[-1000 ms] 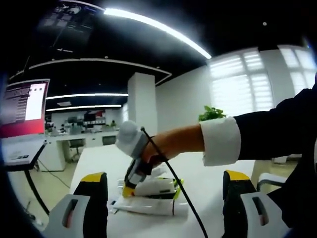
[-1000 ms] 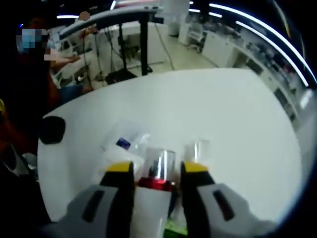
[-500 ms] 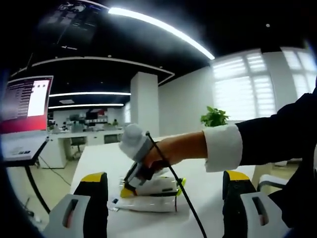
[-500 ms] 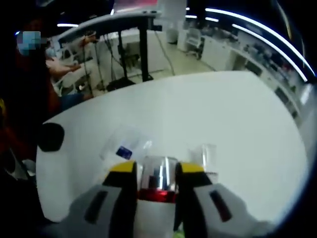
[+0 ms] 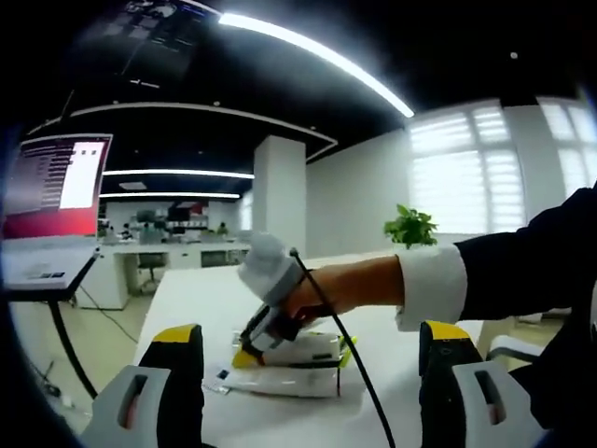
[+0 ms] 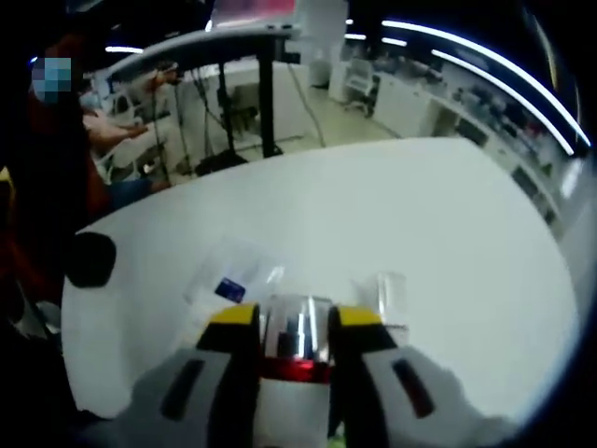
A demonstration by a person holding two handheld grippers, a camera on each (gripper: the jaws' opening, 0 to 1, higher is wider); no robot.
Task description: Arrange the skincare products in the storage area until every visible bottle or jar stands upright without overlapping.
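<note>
In the right gripper view, the right gripper [image 6: 295, 317] is seen with its yellow-tipped jaws drawn close together, and a bottle with a silver cap and red collar [image 6: 296, 338] is clamped between them, its cap protruding just past the tips. Just beyond the left jaw, a clear packet with a blue label [image 6: 230, 280] lies flat on the white table [image 6: 448, 233]. Just beyond the right jaw, a small clear jar [image 6: 389, 297] is standing on the table. Well off to the left of the jaws, a black round object [image 6: 90, 260] sits near the table edge.

In the left gripper view, the left gripper [image 5: 308, 341] is held with its jaws spread wide apart, and nothing is gripped between them. Ahead, between the two jaws, the right gripper [image 5: 254, 345] is seen from outside, held by a person's hand [image 5: 322, 291] reaching in from the right, with a black cable trailing from it. Its tip is lowered onto a cluster of white skincare tubes [image 5: 280, 378] lying on the table. Whether those tubes overlap cannot be told.
</note>
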